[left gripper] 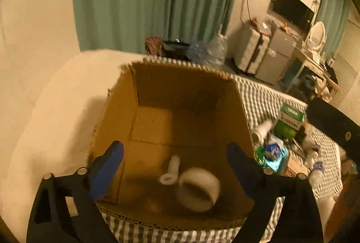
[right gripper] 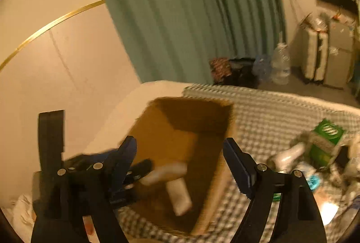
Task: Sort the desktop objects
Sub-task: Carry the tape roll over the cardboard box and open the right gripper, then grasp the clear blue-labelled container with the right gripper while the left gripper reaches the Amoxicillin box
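An open cardboard box (left gripper: 157,94) stands on a checked cloth. A white tape roll (left gripper: 198,189) and a small white tube (left gripper: 172,169) are low inside the box. My left gripper (left gripper: 174,151) is open above the box's near side, with nothing between its blue pads. In the right wrist view the box (right gripper: 186,128) lies below my right gripper (right gripper: 180,145), which is also open. Two blurred white items (right gripper: 180,195) show in the box, free of its fingers. A dark finger of the left gripper (right gripper: 137,172) reaches in from the left.
A heap of small goods lies right of the box on the checked cloth (left gripper: 265,96): a green carton (left gripper: 290,121), a white bottle (left gripper: 263,128), a blue packet (left gripper: 273,153). Green curtains (left gripper: 146,0) hang behind. Water bottles (right gripper: 280,63) and suitcases stand on the floor beyond.
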The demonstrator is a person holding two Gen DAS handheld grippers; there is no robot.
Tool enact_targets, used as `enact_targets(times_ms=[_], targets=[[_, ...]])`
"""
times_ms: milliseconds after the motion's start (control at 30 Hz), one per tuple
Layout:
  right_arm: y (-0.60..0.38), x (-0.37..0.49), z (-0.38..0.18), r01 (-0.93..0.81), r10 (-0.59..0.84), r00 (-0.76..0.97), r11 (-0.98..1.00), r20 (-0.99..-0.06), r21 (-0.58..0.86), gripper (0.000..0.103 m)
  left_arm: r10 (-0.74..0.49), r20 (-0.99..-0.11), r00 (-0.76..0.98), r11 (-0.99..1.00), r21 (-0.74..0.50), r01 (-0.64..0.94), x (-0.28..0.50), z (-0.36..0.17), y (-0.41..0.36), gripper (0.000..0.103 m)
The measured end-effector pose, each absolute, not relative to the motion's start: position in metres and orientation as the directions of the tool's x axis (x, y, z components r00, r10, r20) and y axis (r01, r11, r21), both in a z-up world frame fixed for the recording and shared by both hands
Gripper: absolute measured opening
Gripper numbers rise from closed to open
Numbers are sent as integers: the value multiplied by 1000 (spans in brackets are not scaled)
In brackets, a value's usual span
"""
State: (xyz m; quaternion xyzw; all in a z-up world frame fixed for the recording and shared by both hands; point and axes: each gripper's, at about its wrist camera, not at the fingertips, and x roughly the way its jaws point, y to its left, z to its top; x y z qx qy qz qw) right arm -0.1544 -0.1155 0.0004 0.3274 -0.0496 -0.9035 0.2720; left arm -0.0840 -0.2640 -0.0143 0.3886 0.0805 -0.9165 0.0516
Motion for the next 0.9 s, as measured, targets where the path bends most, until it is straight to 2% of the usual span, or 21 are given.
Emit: enact_targets(times_ms=[233, 467, 700, 900], targets=[[-34, -145, 10, 314, -377, -741, -926, -555, 209, 79, 11, -736, -677, -985, -126, 121, -92, -9, -230, 98], [77, -134, 16, 92, -181, -799, -979, -574, 181, 79, 127, -701, -701, -987, -160, -18, -90, 1, -130, 103], [191, -125, -32, -154, -27, -725, -968, -688, 199, 79, 248, -745, -620, -965, -246, -90, -99, -43, -18, 103], [248, -123, -89, -292, 22, -611, -935, -791, 199, 80, 296, -790, -538, -952, -195, -237, -106, -91, 53, 103]])
